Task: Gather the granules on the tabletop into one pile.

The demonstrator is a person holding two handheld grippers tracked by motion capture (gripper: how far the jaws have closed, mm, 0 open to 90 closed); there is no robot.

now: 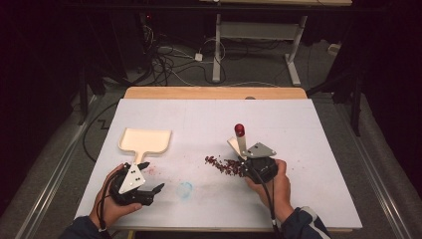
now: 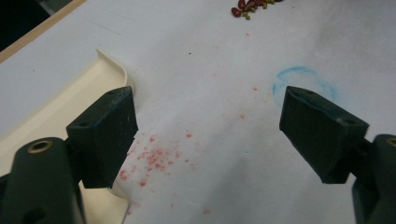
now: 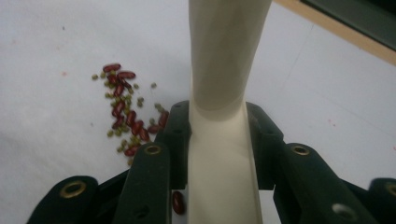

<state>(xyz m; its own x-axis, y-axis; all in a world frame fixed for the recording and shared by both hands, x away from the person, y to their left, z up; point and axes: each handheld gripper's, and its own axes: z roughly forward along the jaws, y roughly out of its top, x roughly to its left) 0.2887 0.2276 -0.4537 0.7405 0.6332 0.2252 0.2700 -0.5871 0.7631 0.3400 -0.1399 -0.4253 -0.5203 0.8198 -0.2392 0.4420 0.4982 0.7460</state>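
A cream dustpan [image 1: 144, 140] lies flat at the left of the white table; its rim [image 2: 60, 105] sits beside my left jaw. My left gripper [image 1: 154, 175] [image 2: 210, 126] is open just in front of the pan's handle, with nothing between its jaws. A loose pile of red and green beans [image 1: 224, 165] [image 3: 126, 112] lies mid-table. My right gripper [image 1: 247, 160] [image 3: 218, 121] is shut on a cream tool [image 3: 224, 70] right of the beans. The tool stands nearly upright, and its end with a red tip [image 1: 240, 130] points up.
A faint blue ring mark [image 1: 184, 189] [image 2: 303, 81] and reddish stains [image 2: 154, 158] are on the white sheet between the grippers. The table's wooden far edge [image 1: 214, 92] shows behind. Floor cables and a desk frame lie beyond it.
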